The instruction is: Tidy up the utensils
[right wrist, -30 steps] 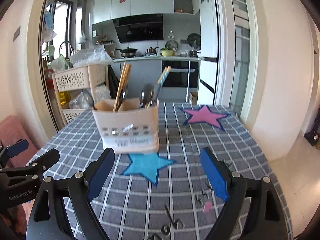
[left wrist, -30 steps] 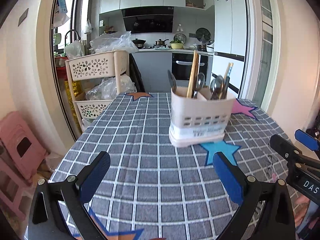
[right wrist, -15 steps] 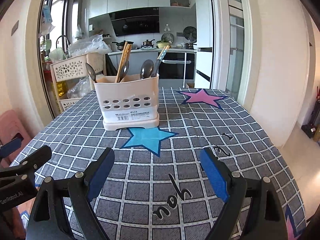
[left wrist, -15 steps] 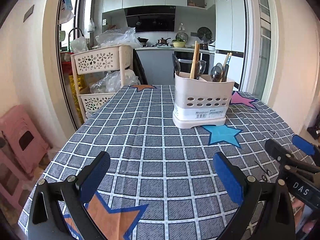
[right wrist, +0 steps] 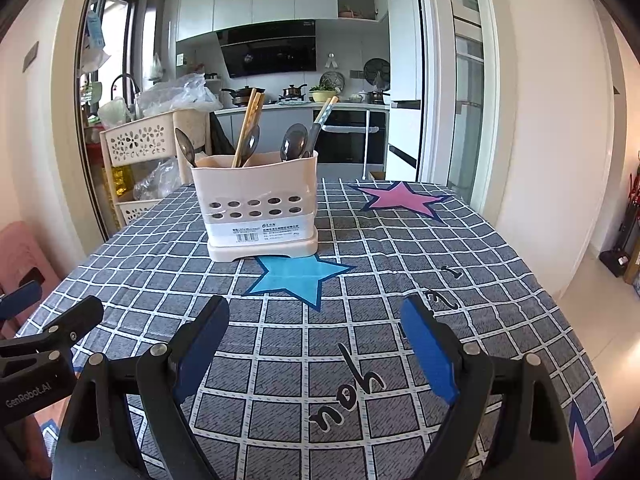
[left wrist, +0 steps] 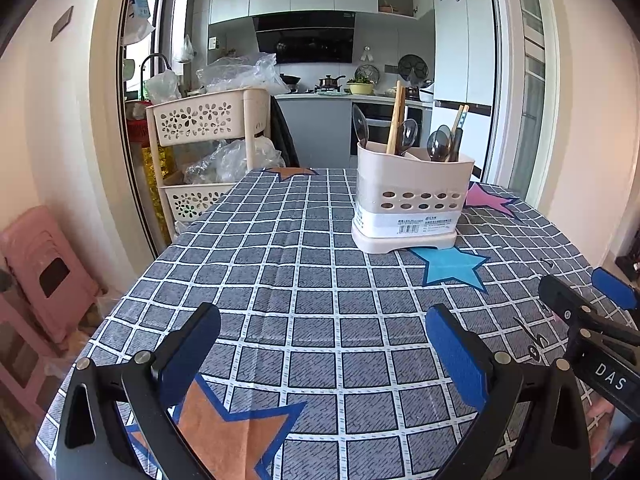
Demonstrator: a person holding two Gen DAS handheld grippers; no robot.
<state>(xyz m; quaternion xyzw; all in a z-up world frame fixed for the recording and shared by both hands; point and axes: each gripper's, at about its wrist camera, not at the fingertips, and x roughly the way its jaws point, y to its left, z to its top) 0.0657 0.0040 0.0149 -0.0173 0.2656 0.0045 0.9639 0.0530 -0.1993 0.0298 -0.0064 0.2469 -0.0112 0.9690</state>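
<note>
A cream plastic utensil holder (left wrist: 412,196) stands on the checked tablecloth (left wrist: 304,304), far ahead of both grippers; it also shows in the right wrist view (right wrist: 260,208). Spoons (right wrist: 292,144) and wooden chopsticks (right wrist: 248,128) stand upright in it. My left gripper (left wrist: 324,348) is open and empty, low over the near part of the table. My right gripper (right wrist: 316,344) is open and empty, to the right of the left one. The right gripper shows at the right edge of the left wrist view (left wrist: 592,320).
A cream tiered basket rack (left wrist: 204,148) with plastic bags stands off the table's far left corner. A pink stool (left wrist: 44,272) sits on the floor at left. The kitchen counter and fridge lie beyond. The table's right edge (right wrist: 560,304) drops to the floor.
Both grippers have pulled back and tilted up from the utensil holder, which now looks farther away. Both stayed open and empty.
</note>
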